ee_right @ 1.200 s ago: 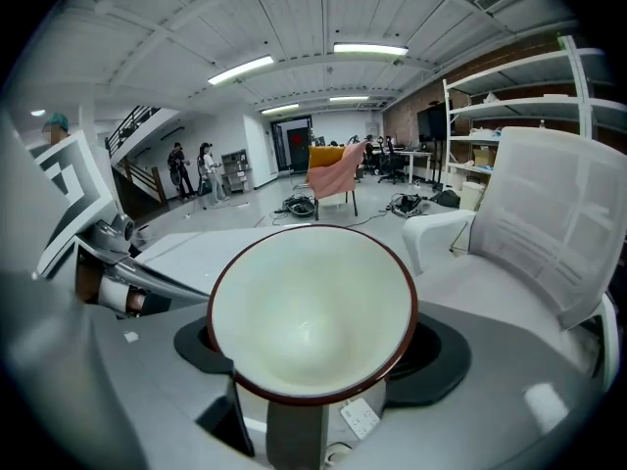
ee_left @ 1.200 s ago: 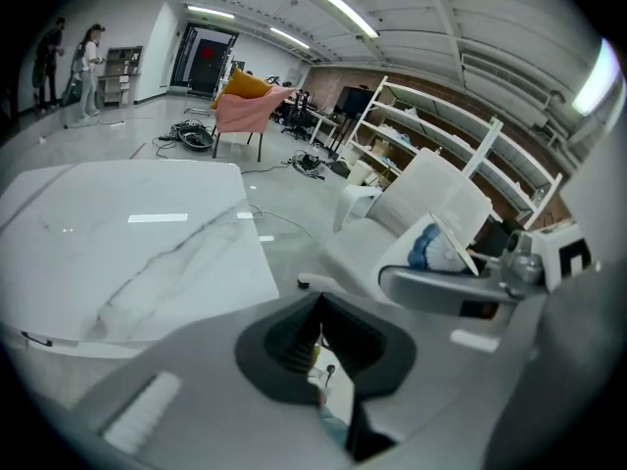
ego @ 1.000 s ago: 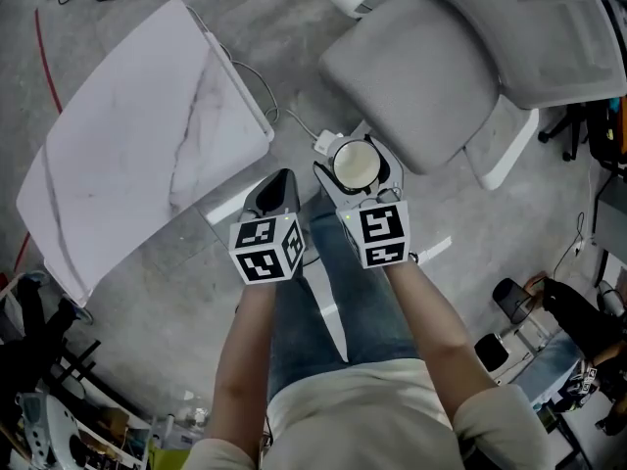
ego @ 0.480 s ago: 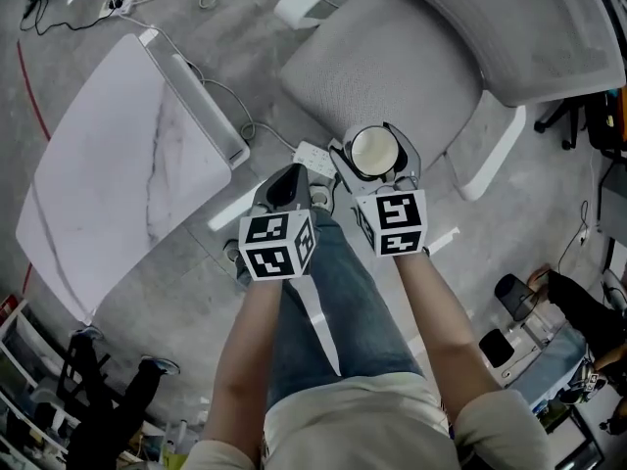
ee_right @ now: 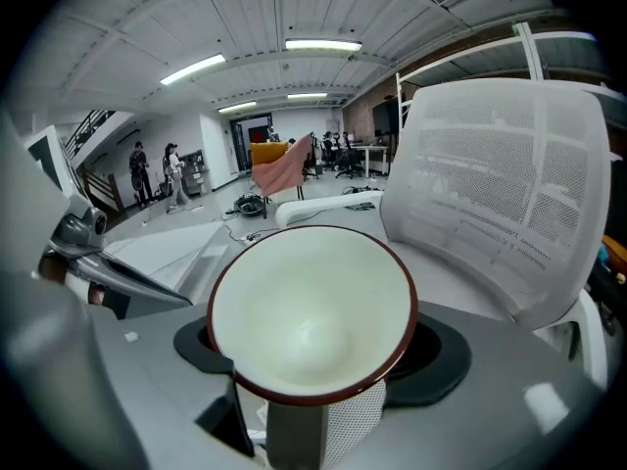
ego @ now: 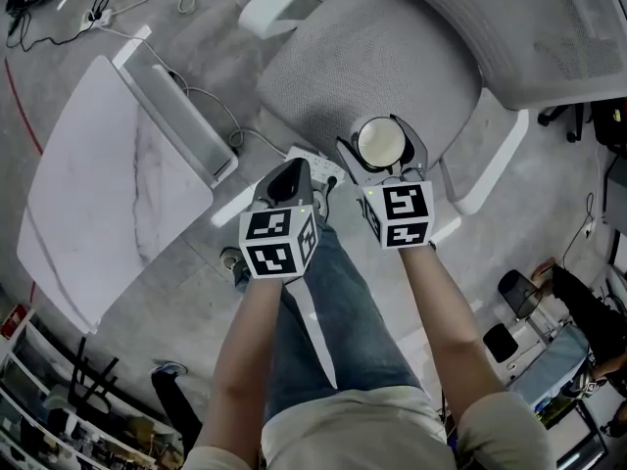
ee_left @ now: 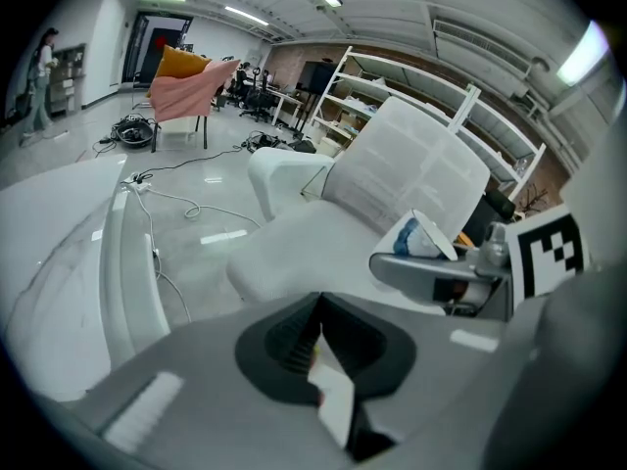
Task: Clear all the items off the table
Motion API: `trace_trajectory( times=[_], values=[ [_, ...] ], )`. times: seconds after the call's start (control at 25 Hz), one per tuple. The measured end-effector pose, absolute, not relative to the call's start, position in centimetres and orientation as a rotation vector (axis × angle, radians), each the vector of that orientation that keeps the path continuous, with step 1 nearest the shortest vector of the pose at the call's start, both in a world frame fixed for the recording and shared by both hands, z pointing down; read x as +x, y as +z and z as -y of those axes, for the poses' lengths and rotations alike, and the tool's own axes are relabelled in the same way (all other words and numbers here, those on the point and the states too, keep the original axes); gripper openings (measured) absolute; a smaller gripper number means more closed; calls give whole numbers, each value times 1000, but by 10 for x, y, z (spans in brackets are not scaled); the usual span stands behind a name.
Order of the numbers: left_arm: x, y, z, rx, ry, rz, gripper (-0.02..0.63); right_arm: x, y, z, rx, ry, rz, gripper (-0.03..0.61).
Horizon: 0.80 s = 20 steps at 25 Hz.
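Note:
My right gripper (ego: 382, 157) (ee_right: 315, 380) is shut on a cup (ego: 380, 143) (ee_right: 312, 311) with a cream inside and a dark red rim. The left gripper view shows this cup (ee_left: 427, 237) from the side, blue and white, off to the right. The cup hangs over the front edge of a grey office chair's seat (ego: 382, 57). Beside it on the left, my left gripper (ego: 286, 180) (ee_left: 319, 360) is shut, and I see nothing between its jaws. The white marble table (ego: 108, 184) lies far left, its top bare.
The chair's mesh back (ee_right: 500, 194) rises on the right, and its white armrest (ego: 485, 164) is next to the cup. A white power strip (ego: 315, 168) and cables (ego: 211, 101) lie on the grey floor between table and chair. Shelving stands at the lower left (ego: 59, 409).
Both grippers have moved together away from the table toward the chair, the cup still held. The cup now hangs over the seat's front edge.

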<state>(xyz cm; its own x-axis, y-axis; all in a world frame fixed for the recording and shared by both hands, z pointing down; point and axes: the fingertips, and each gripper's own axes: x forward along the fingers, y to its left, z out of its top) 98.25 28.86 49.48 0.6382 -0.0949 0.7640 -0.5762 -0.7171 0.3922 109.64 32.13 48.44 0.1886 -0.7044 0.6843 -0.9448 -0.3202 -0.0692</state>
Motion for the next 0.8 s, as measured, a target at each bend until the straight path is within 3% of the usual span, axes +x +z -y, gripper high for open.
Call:
trace_trajectory(
  times=[0.8],
  values=[
    [1039,552,-281,2202,1077,439,9,1183,573,-294,2106,928,1467,402]
  ],
)
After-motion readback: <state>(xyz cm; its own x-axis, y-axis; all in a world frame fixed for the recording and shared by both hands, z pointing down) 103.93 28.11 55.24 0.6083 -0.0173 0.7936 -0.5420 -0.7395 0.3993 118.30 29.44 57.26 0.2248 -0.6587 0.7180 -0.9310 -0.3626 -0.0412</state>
